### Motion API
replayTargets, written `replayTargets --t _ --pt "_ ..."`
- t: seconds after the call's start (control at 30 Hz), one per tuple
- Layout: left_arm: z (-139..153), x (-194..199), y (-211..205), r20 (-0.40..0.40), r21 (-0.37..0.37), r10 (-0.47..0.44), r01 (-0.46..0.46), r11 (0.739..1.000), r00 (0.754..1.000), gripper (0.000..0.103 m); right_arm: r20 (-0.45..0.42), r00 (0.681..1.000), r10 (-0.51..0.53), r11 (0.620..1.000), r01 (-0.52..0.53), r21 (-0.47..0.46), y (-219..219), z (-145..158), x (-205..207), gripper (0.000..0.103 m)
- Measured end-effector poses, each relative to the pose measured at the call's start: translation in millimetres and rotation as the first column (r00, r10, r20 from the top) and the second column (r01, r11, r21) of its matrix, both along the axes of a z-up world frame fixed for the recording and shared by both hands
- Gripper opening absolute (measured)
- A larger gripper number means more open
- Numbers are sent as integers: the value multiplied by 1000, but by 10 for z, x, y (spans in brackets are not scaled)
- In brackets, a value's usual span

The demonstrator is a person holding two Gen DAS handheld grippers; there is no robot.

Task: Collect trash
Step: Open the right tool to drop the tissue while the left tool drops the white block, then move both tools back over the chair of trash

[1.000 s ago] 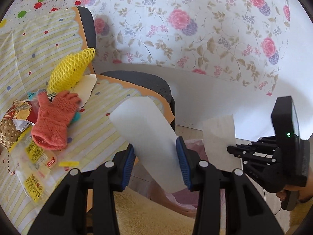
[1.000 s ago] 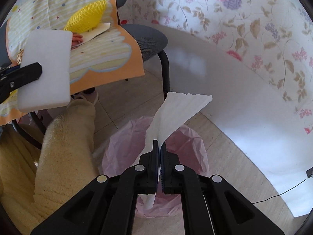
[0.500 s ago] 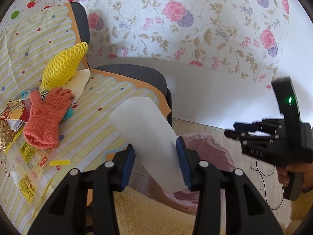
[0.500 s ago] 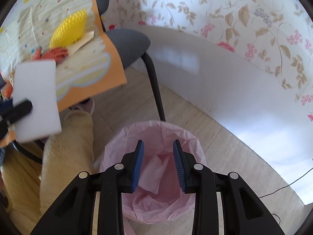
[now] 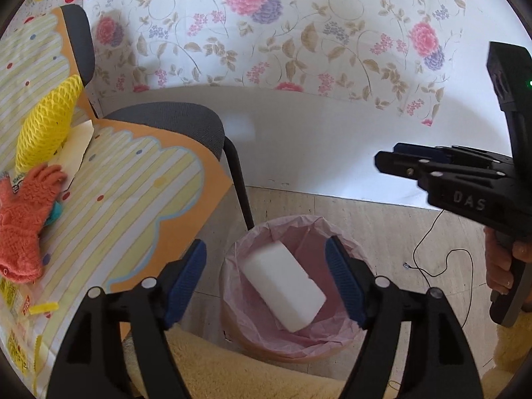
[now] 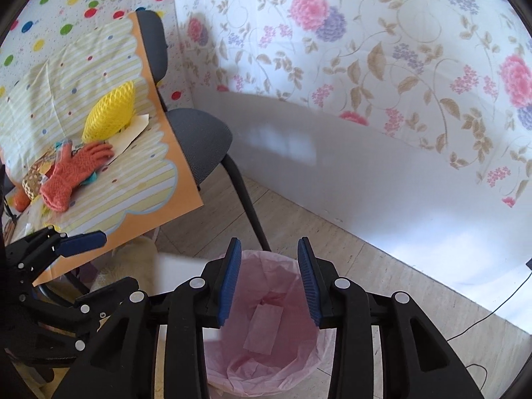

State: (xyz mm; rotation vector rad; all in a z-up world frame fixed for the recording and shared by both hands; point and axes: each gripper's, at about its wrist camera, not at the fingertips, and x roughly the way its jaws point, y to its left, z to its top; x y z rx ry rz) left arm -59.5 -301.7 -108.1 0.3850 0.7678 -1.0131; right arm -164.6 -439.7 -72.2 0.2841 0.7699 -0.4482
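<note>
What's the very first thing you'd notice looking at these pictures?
Probably the white foam block dropping into the pink-lined round trash bin, between the open left tool's blue pads. Next, the fuzzy orange knitted glove and yellow foam net on the striped tablecloth, left of the bin.
</note>
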Motion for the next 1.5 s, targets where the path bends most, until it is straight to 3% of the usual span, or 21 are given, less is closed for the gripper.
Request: replayTargets --t 0.2,0.43,0.6,0.8,0.9,0.97,1.07,1.23,1.4,1.5 --pt "72 149 423 30 -11 131 -131 991 991 72 85 993 87 993 -94 75 66 31 57 38" --pt "243 332 1052 91 -12 323 -323 946 942 72 122 972 200 974 -211 77 470 187 584 38" --pt "439 451 1621 127 -42 481 -480 876 867 72 138 936 324 943 -332 38 897 372 1024 42" --pt "604 615 2366 151 -56 675 -676 735 722 74 143 880 452 889 -458 9 1392 476 1478 48" --pt "613 741 2632 149 -52 732 -734 677 665 76 134 858 496 867 -499 -10 1577 505 1627 53" --pt "579 814 2747 142 -48 755 -758 651 640 76 131 849 512 857 -514 -20 1669 517 1678 54" --pt "537 915 2861 131 -46 773 -775 631 621 76 111 842 528 849 -525 -52 1744 496 1711 55" --pt "460 1068 2971 135 -24 800 -806 592 584 79 92 838 538 843 -534 -65 1781 397 1744 66" --pt "337 1205 3023 99 -5 815 -819 574 570 81 65 820 569 822 -567 -45 1950 268 1940 67" --pt "256 1234 3015 86 13 814 -818 575 574 81 59 806 589 808 -590 -14 2087 192 2116 77"
